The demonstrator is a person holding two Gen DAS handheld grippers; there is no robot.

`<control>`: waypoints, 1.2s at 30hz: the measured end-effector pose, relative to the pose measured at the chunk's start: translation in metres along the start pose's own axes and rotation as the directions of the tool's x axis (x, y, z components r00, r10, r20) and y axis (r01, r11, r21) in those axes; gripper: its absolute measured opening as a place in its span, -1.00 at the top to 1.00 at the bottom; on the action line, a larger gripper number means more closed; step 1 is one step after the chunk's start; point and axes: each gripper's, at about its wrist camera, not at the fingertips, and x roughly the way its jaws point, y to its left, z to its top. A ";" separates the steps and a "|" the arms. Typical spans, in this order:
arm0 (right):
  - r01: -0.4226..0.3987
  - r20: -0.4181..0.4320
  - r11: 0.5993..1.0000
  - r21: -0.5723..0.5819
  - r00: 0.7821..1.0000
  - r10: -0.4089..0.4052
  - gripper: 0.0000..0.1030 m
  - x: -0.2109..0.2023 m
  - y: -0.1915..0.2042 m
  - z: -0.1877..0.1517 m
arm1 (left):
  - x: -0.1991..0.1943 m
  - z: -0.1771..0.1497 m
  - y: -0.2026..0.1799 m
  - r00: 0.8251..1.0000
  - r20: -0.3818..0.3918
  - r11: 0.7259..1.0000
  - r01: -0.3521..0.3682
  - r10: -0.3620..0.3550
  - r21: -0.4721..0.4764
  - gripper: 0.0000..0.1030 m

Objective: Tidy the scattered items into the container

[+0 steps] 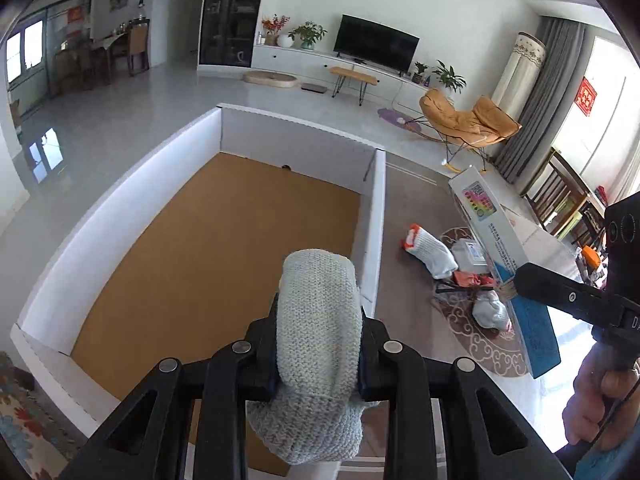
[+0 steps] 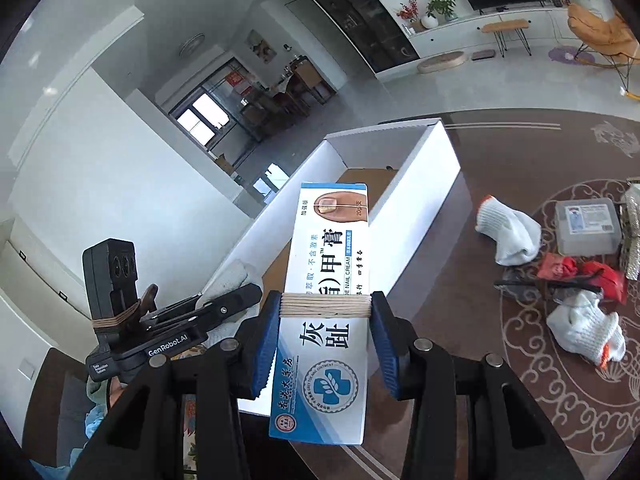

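Left gripper (image 1: pixel 320 344): black plastic, blue-padded jaws nearly closed, pressing both sides of one grey knit glove (image 1: pixel 318 320), chunky ribbed weave, soft and bunched, cuff hanging below the jaws. The glove sits above the near right corner of the container (image 1: pixel 100 240), not inside it.

Container: one large rectangular open box, smooth white walls, flat brown cardboard floor; no items show on the floor in either view. It stands on the dark brown surface (image 2: pixel 500 152), which carries a pale scrollwork pattern.

Right gripper (image 2: pixel 326 340): same black build, blue ridged pads, jaws partway closed and clamped on the long sides of one ointment box (image 2: pixel 332 280). It is a slim glossy carton, white and blue with printed lettering, and a band of tan elastic is wound around it at the pads. The box is held in the air, its far end over the container's near wall.

Left on the surface, right of the container:
- Two white knit work gloves (image 2: pixel 508 236), orange-trimmed cuffs, crumpled, well apart.
- One clear, rounded plastic case (image 2: pixel 588 228) with a paper label.
- One red crinkled wrapper (image 2: pixel 580 272) between the gloves, with a thin dark stick-like item lying across it.
- One silvery textured thing at the frame edge, too cropped to identify.
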 end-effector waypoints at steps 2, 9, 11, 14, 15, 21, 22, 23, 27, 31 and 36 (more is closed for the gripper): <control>-0.008 -0.026 0.999 -0.036 1.000 0.007 0.15 0.049 0.030 0.023 | 0.011 0.010 0.033 0.998 -0.020 0.998 -0.055 0.055 -0.030 0.47; 0.083 -0.168 0.987 -0.139 0.980 -0.107 0.11 0.197 0.072 0.038 | 0.061 0.006 0.087 0.978 -0.168 0.986 -0.137 0.119 -0.095 0.17; 0.118 -0.216 0.986 -0.118 0.966 -0.141 0.08 0.221 0.067 0.033 | 0.068 0.001 0.090 0.971 -0.195 0.981 -0.160 0.137 -0.108 -0.42; 0.152 -0.234 0.983 -0.102 0.957 -0.173 0.05 0.229 0.062 0.029 | 0.065 -0.006 0.090 0.970 -0.170 0.973 -0.195 0.173 -0.122 -0.85; 0.153 -0.221 0.983 -0.100 0.960 -0.172 0.02 0.225 0.061 0.029 | 0.060 -0.008 0.087 0.972 -0.158 0.973 -0.195 0.175 -0.124 -0.85; 0.148 -0.020 0.983 -0.109 0.988 -0.151 0.01 0.125 0.045 0.018 | 0.001 -0.016 0.026 0.986 0.023 0.986 -0.164 0.164 -0.029 -0.85; 0.168 0.016 0.978 -0.122 0.986 -0.167 0.01 0.103 0.039 0.010 | -0.007 -0.020 0.009 0.990 0.044 0.991 -0.134 0.134 -0.004 -0.85; 0.199 0.046 0.971 -0.130 0.980 -0.194 0.00 0.079 0.032 0.000 | -0.015 -0.026 -0.011 0.993 0.059 0.995 -0.099 0.098 0.025 -0.86; 0.392 0.146 0.912 -0.122 0.916 -0.374 0.00 -0.015 -0.021 -0.053 | -0.011 -0.068 -0.099 0.998 0.028 0.988 0.053 -0.057 0.143 -1.00; 0.667 0.143 0.735 -0.118 0.744 -0.653 0.00 -0.085 -0.102 -0.119 | 0.054 -0.117 -0.196 0.983 -0.124 0.956 0.163 -0.136 0.245 -1.00; 0.779 0.041 0.627 -0.017 0.627 -0.778 0.00 -0.135 -0.189 -0.166 | 0.123 -0.140 -0.277 0.990 -0.122 0.931 0.104 -0.065 0.349 -1.00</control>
